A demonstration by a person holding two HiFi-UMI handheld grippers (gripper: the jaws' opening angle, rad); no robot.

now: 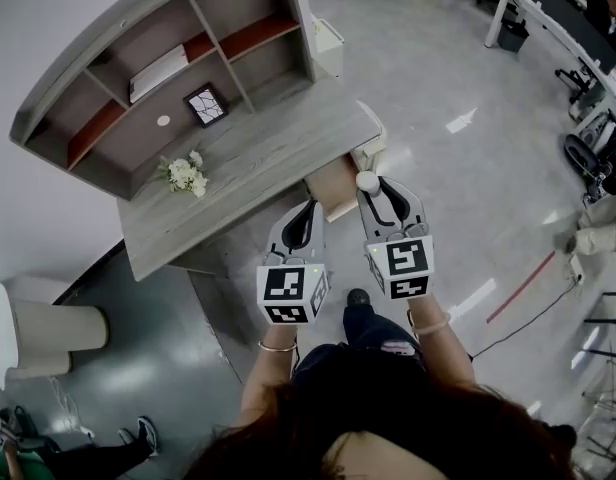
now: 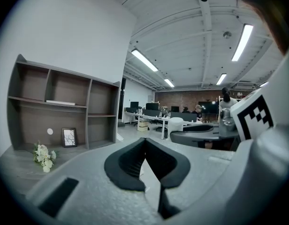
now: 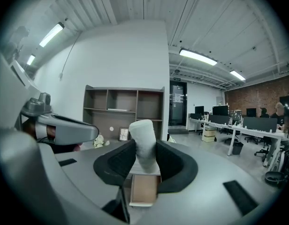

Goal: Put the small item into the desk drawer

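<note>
A small white rounded cylinder (image 3: 143, 142) is held clamped between the partly spread jaws of the right gripper (image 1: 371, 184), above and near the front of the open light-wood drawer (image 1: 333, 190) of the grey wooden desk (image 1: 258, 158). The left gripper (image 1: 310, 208), also near the drawer's front, is closed on nothing. If the cylinder were released before being centred over the drawer, the front edge could be struck and the cylinder lost to the floor.

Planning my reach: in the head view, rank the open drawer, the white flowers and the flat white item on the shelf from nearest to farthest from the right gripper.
1. Open drawer, just beside the right gripper.
2. White flowers, left on the desktop.
3. Flat white item, on the back shelf.
</note>
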